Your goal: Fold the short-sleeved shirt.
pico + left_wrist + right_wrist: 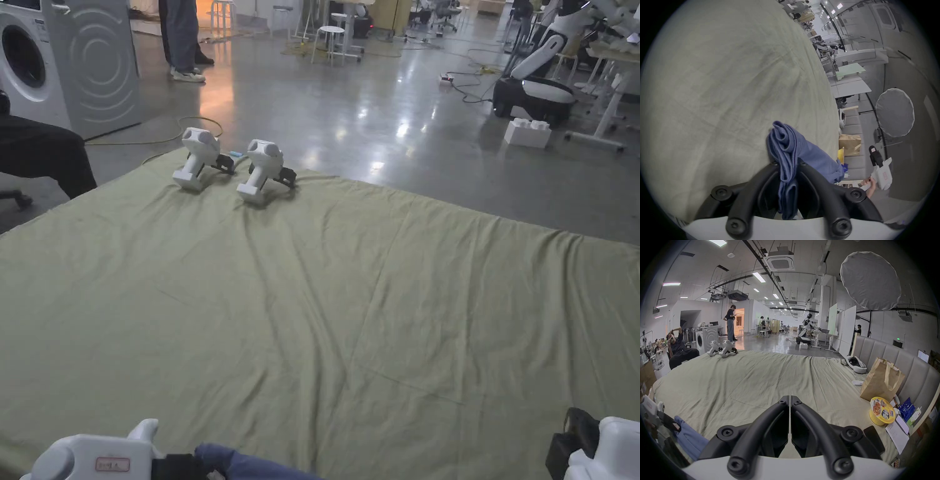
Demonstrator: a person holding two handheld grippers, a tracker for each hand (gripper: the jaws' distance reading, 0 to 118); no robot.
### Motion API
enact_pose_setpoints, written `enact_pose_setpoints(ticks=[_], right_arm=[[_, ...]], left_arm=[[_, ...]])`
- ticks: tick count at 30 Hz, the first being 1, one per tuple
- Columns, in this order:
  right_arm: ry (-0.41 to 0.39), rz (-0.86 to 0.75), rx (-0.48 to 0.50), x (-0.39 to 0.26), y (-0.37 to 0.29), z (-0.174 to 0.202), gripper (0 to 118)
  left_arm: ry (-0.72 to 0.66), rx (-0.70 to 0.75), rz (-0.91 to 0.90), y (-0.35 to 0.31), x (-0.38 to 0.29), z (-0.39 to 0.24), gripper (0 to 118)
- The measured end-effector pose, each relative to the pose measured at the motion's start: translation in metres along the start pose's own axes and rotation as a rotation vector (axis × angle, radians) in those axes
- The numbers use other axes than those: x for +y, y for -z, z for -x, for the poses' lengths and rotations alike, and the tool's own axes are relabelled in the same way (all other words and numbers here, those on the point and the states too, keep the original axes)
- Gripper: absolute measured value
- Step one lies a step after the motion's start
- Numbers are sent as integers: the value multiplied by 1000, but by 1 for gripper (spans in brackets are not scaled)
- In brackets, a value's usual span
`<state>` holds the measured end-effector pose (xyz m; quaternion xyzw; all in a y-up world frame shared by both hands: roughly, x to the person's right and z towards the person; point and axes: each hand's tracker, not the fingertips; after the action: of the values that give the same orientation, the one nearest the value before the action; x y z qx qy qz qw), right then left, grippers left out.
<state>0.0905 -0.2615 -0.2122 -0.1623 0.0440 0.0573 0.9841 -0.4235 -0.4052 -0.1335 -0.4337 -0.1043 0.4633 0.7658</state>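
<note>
Now, my left hand-held gripper (788, 164): clamped on the bunched blue shirt (786, 146), at the bed sheet's (325, 300) near edge.
My right hand-held gripper (789, 398): jaws closed, empty, over the sheet.

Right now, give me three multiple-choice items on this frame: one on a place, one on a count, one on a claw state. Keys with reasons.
1. Where is the blue shirt?
A. spread flat mid-sheet
B. bunched in the left claw at the near edge of the green sheet
C. on the floor

2. How many spare white grippers lie at the sheet's far edge?
A. one
B. two
C. four

3. The right claw is:
A. shut, empty
B. wide open
C. shut on the shirt

Key: B, the cloth runs between the left jaws; B, a pair lies side by side; A, the jaws meet with nothing between them.
</note>
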Motion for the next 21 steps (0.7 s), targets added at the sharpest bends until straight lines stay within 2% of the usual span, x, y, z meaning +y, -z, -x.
enact_pose_setpoints(ticks=[7,10,13,17,21], right_arm=[[21,18,-7,-4,1,-11,4],[31,6,-8,-4,0,-16,4],[44,7,-6,-2,2,-19,4],[53,8,1,-2,4,-21,4],[69,10,13,-4,7,-24,4]], left_arm=[[106,47,-35,-37,18,-30,14],[196,153,-72,-59,27,-48,14],[208,212,-121,-88,34,-58,14],[324,408,-162,-115,36,-88,14],[309,408,-141,-112,25,-114,14]])
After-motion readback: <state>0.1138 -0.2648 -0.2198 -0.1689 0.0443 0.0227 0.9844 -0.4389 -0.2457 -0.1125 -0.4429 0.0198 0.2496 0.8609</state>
